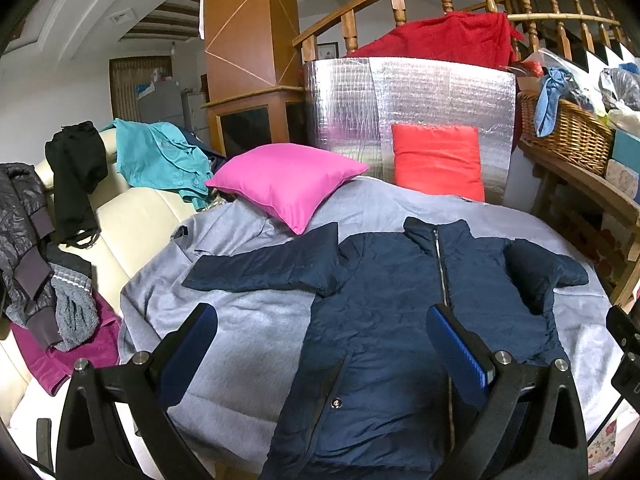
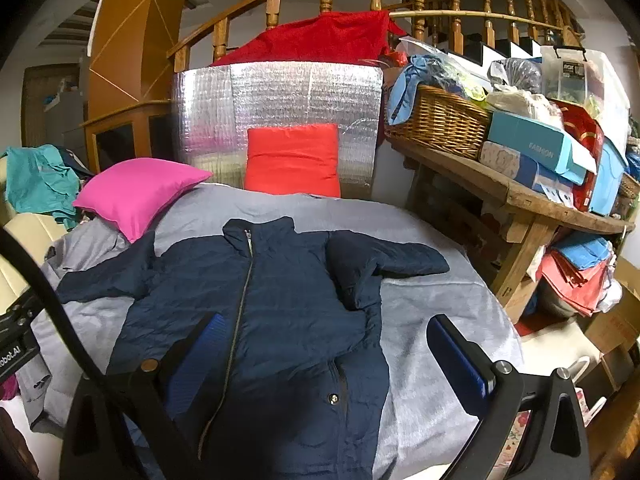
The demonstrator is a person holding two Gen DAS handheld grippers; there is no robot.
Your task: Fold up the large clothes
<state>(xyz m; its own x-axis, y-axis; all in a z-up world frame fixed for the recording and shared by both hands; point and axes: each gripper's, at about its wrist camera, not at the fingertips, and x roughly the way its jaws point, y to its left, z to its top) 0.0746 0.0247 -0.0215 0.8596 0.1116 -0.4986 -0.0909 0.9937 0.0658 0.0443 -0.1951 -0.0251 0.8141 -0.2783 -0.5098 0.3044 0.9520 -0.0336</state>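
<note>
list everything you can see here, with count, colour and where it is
jacket: 1, navy, spread flat on grey cover, zipped
cover: 1, grey, under jacket
pillow: 1, pink, far left of cover
cushion: 1, red-orange, against foil panel
foil panel: 1, silver, upright behind cover
wicker basket: 1, tan, on wooden shelf at right
teal garment: 1, on cream sofa at left
left claw: 1, black with blue pads, open above jacket
right claw: 1, same, open above jacket

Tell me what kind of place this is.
Most likely a lived-in home, a cluttered living area by a staircase: a wooden banister, a wicker basket on a crowded wooden bench, and a navy jacket spread on a grey cover.
</note>
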